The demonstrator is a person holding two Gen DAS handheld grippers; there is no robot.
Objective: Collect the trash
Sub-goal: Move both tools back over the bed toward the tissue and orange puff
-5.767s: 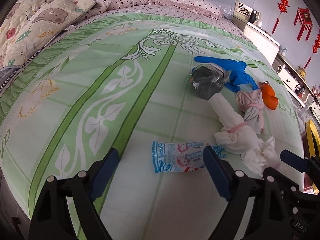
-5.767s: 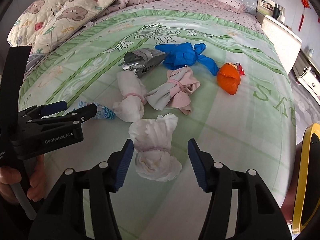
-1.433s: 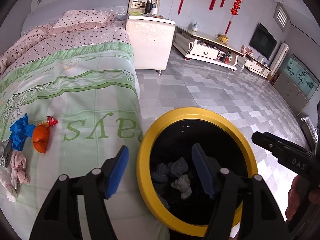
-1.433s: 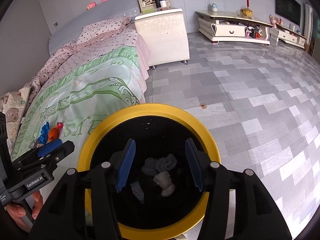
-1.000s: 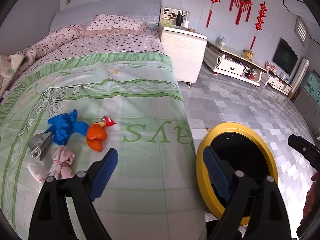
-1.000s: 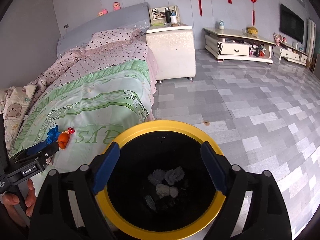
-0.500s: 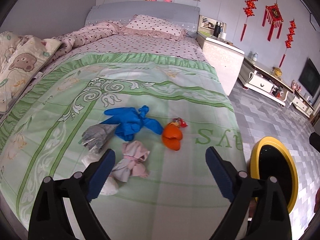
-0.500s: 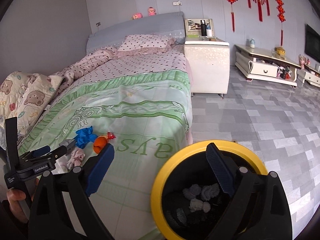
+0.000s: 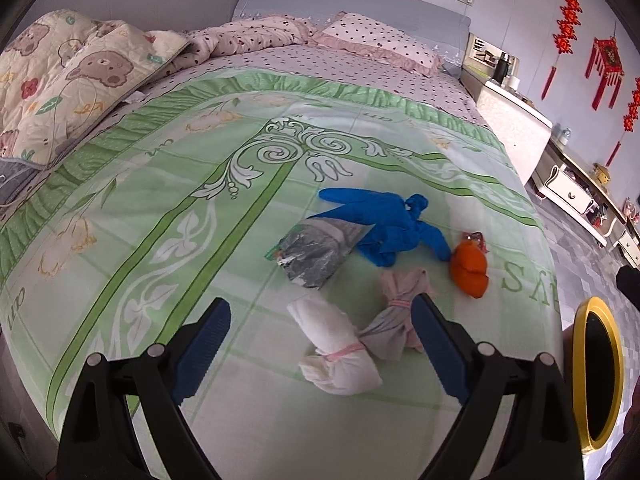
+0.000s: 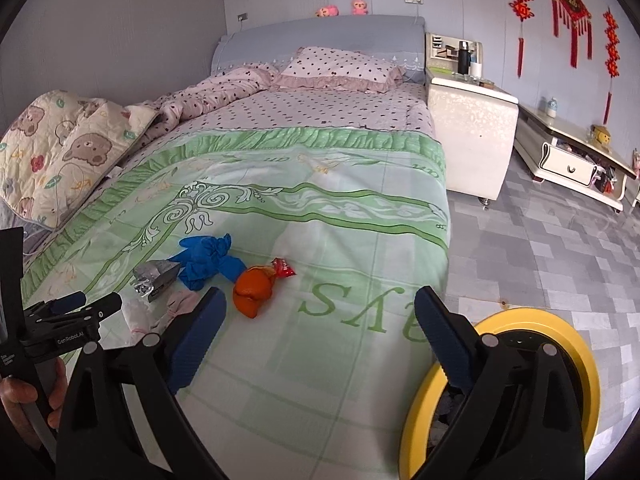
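Tools: left tool (image 9: 320, 354) is held wide apart and empty above the white bundle (image 9: 338, 354); right tool (image 10: 318, 338) is opening, nothing between its blades.
Change: both views have been swung from the yellow bin (image 10: 560, 354) back to the bed (image 9: 160, 200).
Meaning: a drop appears finished; another pickup is judged next.
Trash: pink bundle (image 9: 400, 312), foil bag (image 9: 316, 248), blue glove (image 9: 384, 220), orange wrapper (image 9: 470, 268) are left on the bed.

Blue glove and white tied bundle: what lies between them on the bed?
The silver-grey foil bag lies between the blue glove and white tied bundle, seen in the left wrist view.
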